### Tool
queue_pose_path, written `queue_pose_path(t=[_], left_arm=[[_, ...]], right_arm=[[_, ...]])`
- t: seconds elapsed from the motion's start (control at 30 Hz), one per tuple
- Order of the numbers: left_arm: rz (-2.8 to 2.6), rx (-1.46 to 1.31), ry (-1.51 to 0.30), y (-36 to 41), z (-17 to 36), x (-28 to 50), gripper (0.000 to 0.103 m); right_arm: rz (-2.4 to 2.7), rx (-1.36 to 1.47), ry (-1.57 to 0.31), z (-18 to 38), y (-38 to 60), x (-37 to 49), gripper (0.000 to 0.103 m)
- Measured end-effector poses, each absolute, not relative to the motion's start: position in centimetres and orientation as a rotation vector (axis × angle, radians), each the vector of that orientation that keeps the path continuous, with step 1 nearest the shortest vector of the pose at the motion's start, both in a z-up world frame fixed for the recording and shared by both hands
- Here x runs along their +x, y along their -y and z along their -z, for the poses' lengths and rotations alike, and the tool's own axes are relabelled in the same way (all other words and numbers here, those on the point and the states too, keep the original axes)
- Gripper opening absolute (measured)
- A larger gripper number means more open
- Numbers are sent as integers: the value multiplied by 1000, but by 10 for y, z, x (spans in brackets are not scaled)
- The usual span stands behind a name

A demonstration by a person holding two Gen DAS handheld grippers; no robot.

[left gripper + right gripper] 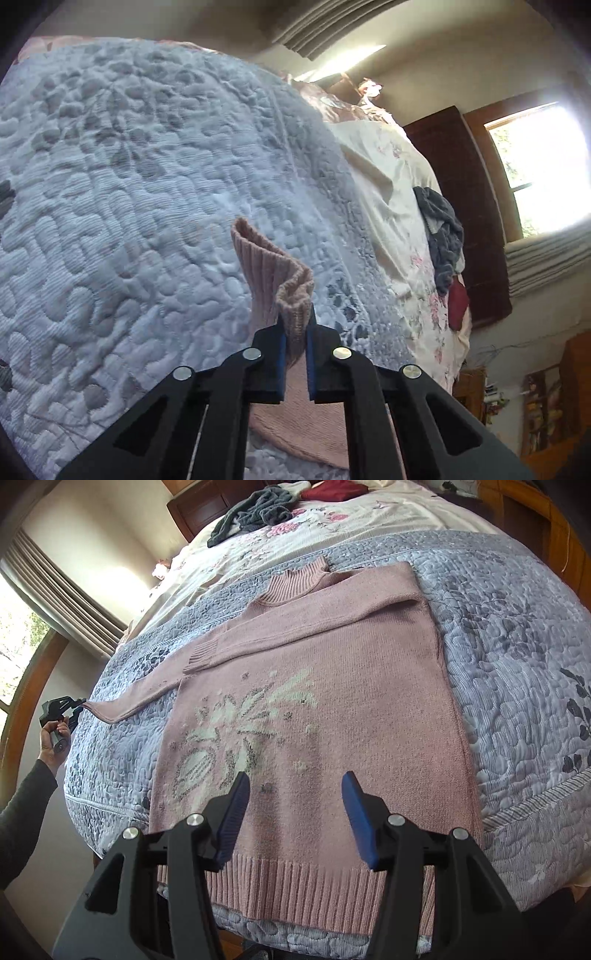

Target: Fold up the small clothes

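Observation:
A pink knit sweater (332, 686) with a white flower pattern lies flat on the grey-blue quilt (517, 664). One sleeve is folded across its chest; the other sleeve (144, 694) stretches out to the left. My left gripper (295, 325) is shut on the ribbed cuff (273, 273) of that sleeve. In the right wrist view the left gripper (79, 703) shows at the far left, held by a hand (53, 738). My right gripper (295, 786) hovers open above the sweater's lower part, near the ribbed hem (317, 886), with nothing between its fingers.
Beyond the quilt lies a floral sheet (303, 528) with a grey garment (255, 517) and a dark red one (332, 489) on it. A dark wooden headboard (461, 206) and a bright window (535, 170) are beyond. Shelves (546, 402) stand beside the bed.

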State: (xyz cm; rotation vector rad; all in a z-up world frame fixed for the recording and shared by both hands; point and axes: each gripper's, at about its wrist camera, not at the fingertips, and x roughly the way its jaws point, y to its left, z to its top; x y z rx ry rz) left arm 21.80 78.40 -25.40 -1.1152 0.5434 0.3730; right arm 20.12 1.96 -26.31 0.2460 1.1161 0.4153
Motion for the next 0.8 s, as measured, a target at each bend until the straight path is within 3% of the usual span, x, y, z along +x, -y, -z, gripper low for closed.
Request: queue_pose_path(t=[0.2,0.37,0.57,0.8], left_arm=[[-154,-977,-536,-696,188,287,7],[-21,-884,-586,-605,173,342,7],[113,-806,-699,-489,197,407,7],[234,-727,-882,-373,268,458,7]], right_arm=[[-434,340,-1091,252,-12,205,52],[-431,370,-1091,253,0,202,54],[-425,405,-1096,263,16,208,54],[-395,426,-1096,271,35,222,54]])
